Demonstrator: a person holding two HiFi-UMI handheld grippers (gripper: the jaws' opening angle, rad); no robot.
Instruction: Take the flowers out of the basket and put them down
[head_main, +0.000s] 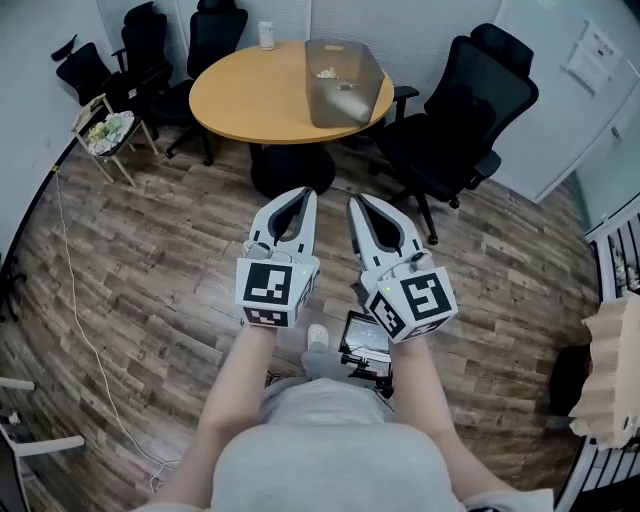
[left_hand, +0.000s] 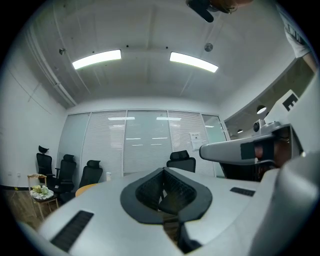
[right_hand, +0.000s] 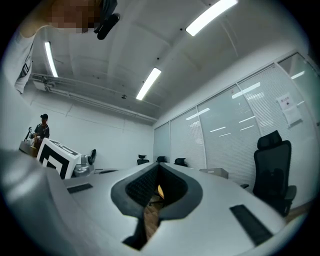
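Left gripper (head_main: 299, 194) and right gripper (head_main: 359, 201) are held side by side in front of the person, both with jaws closed on nothing; each gripper view shows the ribbed pads meeting with no object between them. Flowers (head_main: 108, 129), pale white and green, lie in the basket (head_main: 82, 115) at the far left of the room, well apart from both grippers, beside a row of black office chairs (head_main: 150, 45). Ahead stands a round wooden bench (head_main: 250, 100) carrying a translucent grey box (head_main: 343, 85) and a small white cup (head_main: 266, 35). Another black chair (head_main: 455, 110) stands to its right on the plank floor (head_main: 150, 260).
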